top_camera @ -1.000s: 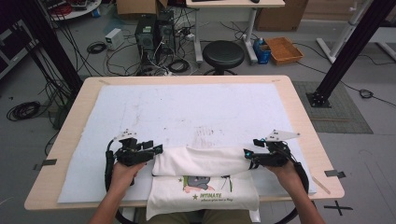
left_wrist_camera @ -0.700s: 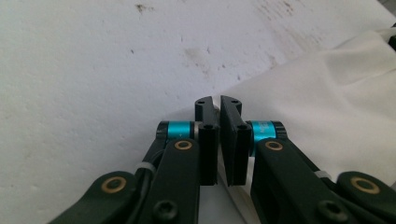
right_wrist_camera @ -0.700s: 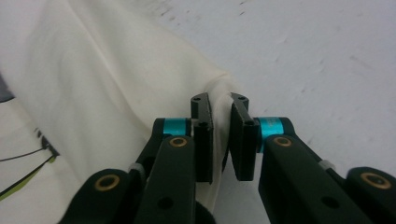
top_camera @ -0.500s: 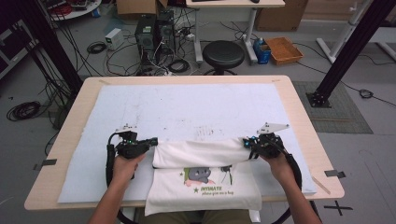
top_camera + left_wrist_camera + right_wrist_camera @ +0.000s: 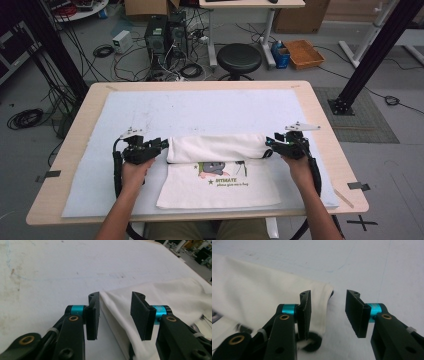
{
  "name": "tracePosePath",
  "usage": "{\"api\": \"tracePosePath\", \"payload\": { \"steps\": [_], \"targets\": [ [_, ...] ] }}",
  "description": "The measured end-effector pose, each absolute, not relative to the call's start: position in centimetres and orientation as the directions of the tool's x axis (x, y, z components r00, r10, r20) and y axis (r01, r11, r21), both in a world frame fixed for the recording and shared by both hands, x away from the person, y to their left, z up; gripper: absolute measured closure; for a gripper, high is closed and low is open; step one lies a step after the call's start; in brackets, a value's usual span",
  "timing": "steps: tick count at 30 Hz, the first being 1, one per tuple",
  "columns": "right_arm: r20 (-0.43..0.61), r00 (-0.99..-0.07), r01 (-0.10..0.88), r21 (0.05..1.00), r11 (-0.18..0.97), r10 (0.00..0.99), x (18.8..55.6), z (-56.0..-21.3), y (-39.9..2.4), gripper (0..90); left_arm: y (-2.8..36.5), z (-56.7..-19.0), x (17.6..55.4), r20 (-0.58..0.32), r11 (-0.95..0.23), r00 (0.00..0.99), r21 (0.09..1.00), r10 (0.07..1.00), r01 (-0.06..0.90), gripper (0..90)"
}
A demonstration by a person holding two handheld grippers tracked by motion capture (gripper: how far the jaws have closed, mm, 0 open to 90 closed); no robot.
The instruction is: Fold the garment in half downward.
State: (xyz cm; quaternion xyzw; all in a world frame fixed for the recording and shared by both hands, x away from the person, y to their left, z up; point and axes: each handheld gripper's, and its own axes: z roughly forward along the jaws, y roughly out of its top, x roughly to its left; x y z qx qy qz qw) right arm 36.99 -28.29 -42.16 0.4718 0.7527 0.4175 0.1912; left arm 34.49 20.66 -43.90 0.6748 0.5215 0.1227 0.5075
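Note:
A white cloth (image 5: 220,187) with a small printed picture lies at the near middle of the table. Its far part is folded into a thick band (image 5: 217,146). At the band's left end, my left gripper (image 5: 161,144) stands open. Its jaws have just been opening, and the cloth's corner (image 5: 117,307) lies loose between them (image 5: 115,315). My right gripper (image 5: 268,145) is open at the band's right end, its jaws also just opened. The cloth's end (image 5: 322,297) lies by its left jaw, with bare mat in the gap (image 5: 328,313). A black cord loop (image 5: 313,343) pokes out from under the cloth.
A white mat (image 5: 200,107) covers most of the wooden table (image 5: 320,117), with free room beyond the cloth. On the floor behind stand a black stool (image 5: 241,57), computer cases (image 5: 162,32), cables and a cardboard box (image 5: 302,52).
The folded band has shifted a little away from the person, and more of the print shows. Both grippers were shut on its ends half a second ago. They have since opened and let go.

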Motion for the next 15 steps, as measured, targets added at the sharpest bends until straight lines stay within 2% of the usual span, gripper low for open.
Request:
{"api": "tracePosePath", "payload": {
  "steps": [4,7,8,12,15],
  "targets": [
    [0.117,-0.524,0.588,0.766,0.259,0.844,35.6,-43.0,-28.3,67.0,20.4,-44.6,33.3,-0.366,0.02,0.468,0.804,0.804,0.594,59.0],
    [0.08,-0.553,0.598,0.731,0.329,0.83,35.5,-43.8,-27.7,83.9,20.1,-44.5,32.8,-0.348,-0.001,0.478,0.808,0.806,0.59,59.0],
    [0.045,-0.563,0.595,0.714,0.368,0.825,35.4,-44.0,-27.5,85.3,20.2,-44.5,32.7,-0.349,0.003,0.477,0.81,0.807,0.587,59.0],
    [0.033,-0.564,0.603,0.699,0.385,0.825,34.8,-43.5,-27.8,85.7,20.3,-44.5,32.4,-0.329,-0.007,0.475,0.816,0.816,0.578,59.0],
    [0.062,-0.515,0.584,0.756,0.297,0.855,34.6,-42.6,-28.5,69.4,20.2,-44.6,32.5,-0.323,-0.001,0.469,0.822,0.822,0.569,58.1]
  ]
}}
